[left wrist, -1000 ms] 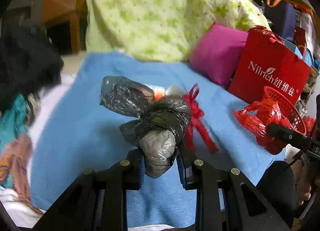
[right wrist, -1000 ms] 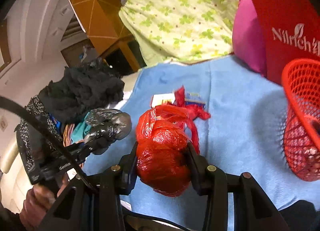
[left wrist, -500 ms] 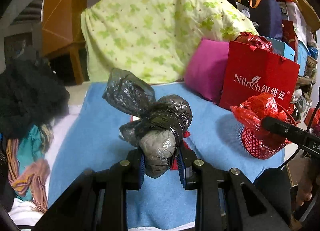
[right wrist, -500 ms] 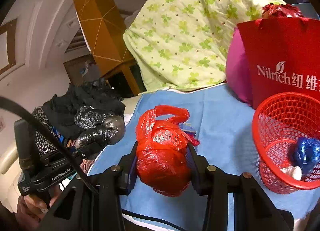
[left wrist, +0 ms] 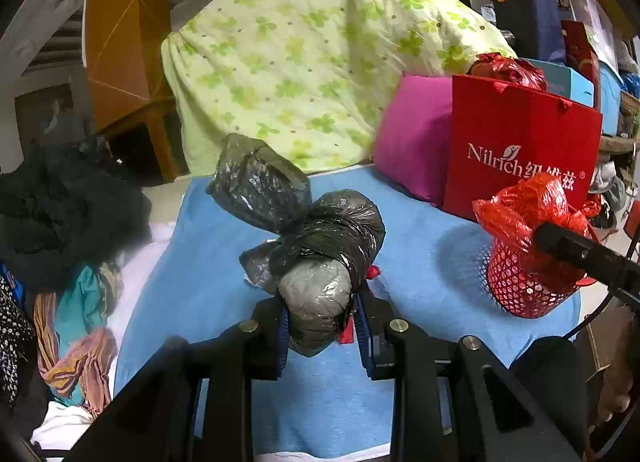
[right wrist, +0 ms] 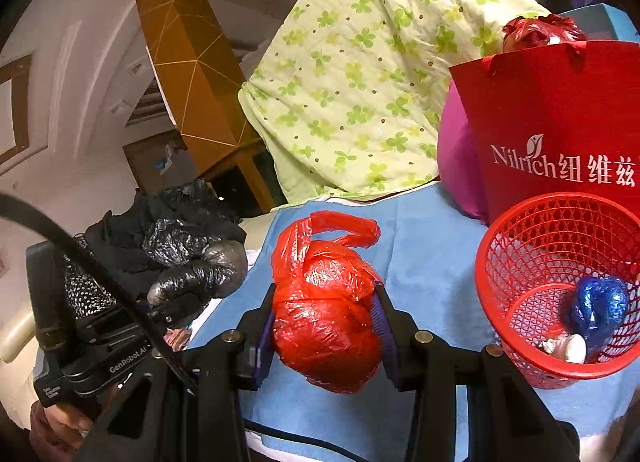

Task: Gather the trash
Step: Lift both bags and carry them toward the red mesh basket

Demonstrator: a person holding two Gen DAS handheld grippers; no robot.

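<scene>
Bags are both up off the blue blanket [left wrist: 208, 274] now, higher than a second ago, when the red mesh basket [right wrist: 560, 246] was cut off at the right edge of the right wrist view; it now sits in full sight just right of the right gripper [right wrist: 326, 326]. That gripper is clamped on the red trash bag [right wrist: 324, 322], pads pressing its sides, knotted handles sticking up. Over on the other side, the left gripper [left wrist: 322, 326] squeezes the black trash bag [left wrist: 320, 262] at its lower lump, the tied top flaring up and left. A second ago a red ribbon-like scrap lay in plain view on the blanket beyond the black bag; now only slivers of red peek out from behind it, and what it is I cannot tell. Inside the basket, a blue wad [right wrist: 598, 310] and something pale beneath it, hard to make out. The red paper bag [left wrist: 520, 150] and pink cushion [left wrist: 412, 138] stand behind the basket. From the left wrist view the red bag hangs in front of the basket, hiding its rim. A hand at the lower left of the right wrist view is mostly cut off.
</scene>
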